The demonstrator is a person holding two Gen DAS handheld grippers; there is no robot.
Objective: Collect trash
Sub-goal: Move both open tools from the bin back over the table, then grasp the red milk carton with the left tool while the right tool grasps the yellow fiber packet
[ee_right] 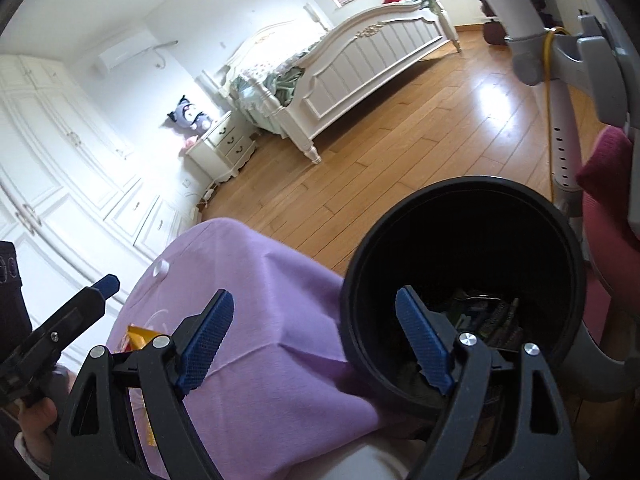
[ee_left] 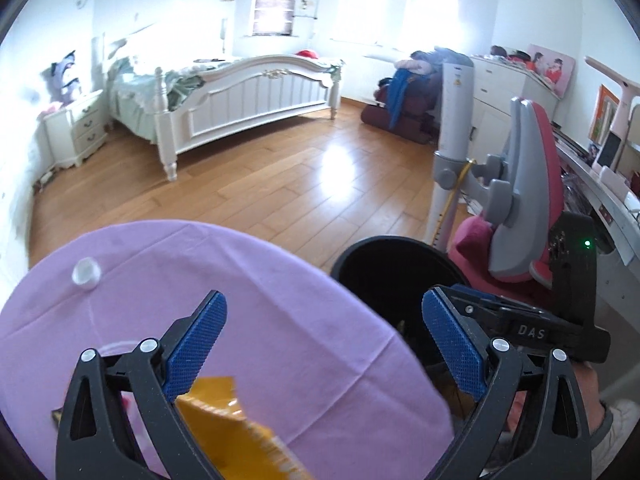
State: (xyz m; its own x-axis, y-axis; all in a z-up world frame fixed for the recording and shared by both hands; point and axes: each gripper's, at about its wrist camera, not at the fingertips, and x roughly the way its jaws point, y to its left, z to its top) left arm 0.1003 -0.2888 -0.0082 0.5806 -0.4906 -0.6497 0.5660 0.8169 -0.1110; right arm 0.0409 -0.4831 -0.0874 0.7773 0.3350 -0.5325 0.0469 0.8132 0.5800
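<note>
Both hand-held grippers gape empty near a crinkled yellow wrapper, apparently foil.

Bright daylight from blown-out windows glares off floor; edges warp.

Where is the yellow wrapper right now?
The yellow wrapper lies on the purple tablecloth, low in the left wrist view beside the left gripper's near finger, left of the black bin.
</note>
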